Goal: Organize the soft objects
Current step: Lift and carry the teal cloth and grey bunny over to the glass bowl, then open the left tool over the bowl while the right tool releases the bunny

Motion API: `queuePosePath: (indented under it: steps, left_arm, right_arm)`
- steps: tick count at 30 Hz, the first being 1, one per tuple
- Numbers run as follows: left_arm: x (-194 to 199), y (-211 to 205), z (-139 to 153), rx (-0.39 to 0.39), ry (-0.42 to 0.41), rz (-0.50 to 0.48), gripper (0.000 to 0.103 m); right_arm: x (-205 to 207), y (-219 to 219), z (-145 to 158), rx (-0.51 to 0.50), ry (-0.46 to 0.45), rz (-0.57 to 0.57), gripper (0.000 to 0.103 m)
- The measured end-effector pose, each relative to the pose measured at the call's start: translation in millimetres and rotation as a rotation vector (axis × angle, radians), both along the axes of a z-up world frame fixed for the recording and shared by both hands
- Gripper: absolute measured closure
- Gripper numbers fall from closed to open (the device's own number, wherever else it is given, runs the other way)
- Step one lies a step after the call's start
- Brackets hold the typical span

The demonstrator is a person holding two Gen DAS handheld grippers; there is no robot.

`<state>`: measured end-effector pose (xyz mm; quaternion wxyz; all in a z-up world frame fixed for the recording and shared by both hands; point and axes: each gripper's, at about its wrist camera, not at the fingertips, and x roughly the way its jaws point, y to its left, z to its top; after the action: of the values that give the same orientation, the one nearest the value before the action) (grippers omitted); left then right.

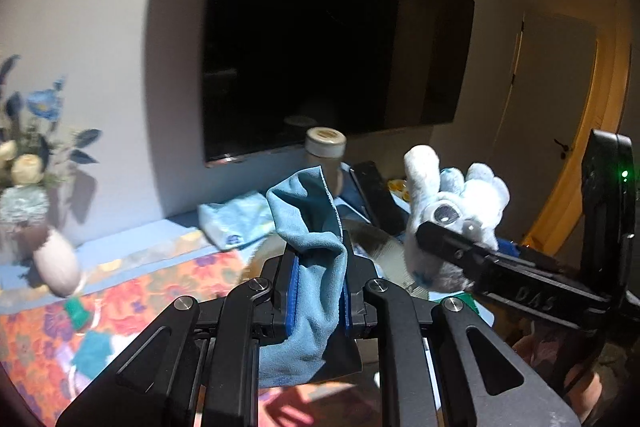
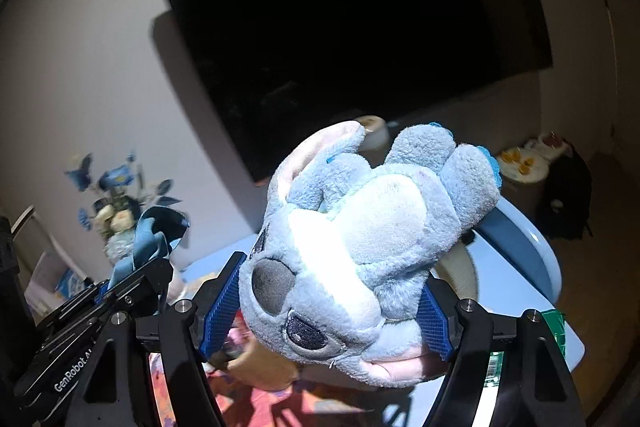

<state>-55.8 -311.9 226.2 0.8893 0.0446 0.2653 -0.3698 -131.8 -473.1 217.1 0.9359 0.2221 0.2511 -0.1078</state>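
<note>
A: Biggest thing we see is the TV, dark, on the wall. Everything below is placed off it.

B: Under the TV runs the tabletop, pale blue at the back, with a floral cloth over the near part. A light blue folded cloth lies flat just below the TV's lower left corner.

A: Flower arrangement stands well to the left of the TV, a white vase tilted just below it. A lidded jar stands at the TV's bottom edge, a dark flat device just to its right. Door far right of the TV.

B: Task items. We have the plush toy, grey-blue with a white belly and pink inner ears, raised in front of the TV's lower edge, off the tabletop, nose tipped down and left.

A: The right gripper has its fingers spread fairly wide and pressed into the plush on both sides. Firm hold.

B: The teal cloth hangs below the TV's lower middle, also off the tabletop. Top end sticks up, the rest droops toward the camera.

A: The left gripper has its fingers narrow, blue pads pinching the cloth between them. In the left view the plush sits right of the cloth, apart from it.
</note>
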Motion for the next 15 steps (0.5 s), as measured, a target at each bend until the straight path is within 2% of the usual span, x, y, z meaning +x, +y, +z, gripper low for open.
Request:
queuePosePath:
  steps: [8, 11, 13, 15]
  left_arm:
    - [34, -49, -44, 0.099, 0.075, 0.003, 0.089]
    - [41, -59, -59, 0.137, 0.084, 0.017, 0.073]
    - [48, -61, -67, 0.153, 0.094, 0.031, 0.050]
    - [52, -58, -74, 0.147, 0.105, 0.047, 0.035]
  right_arm:
    - [40, -43, -48, 0.040, 0.137, -0.029, 0.027]
    - [51, -55, -63, 0.078, 0.162, -0.019, 0.021]
    - [59, -65, -75, 0.092, 0.202, -0.035, 0.020]
    - [62, -70, -83, 0.096, 0.233, -0.044, 0.020]
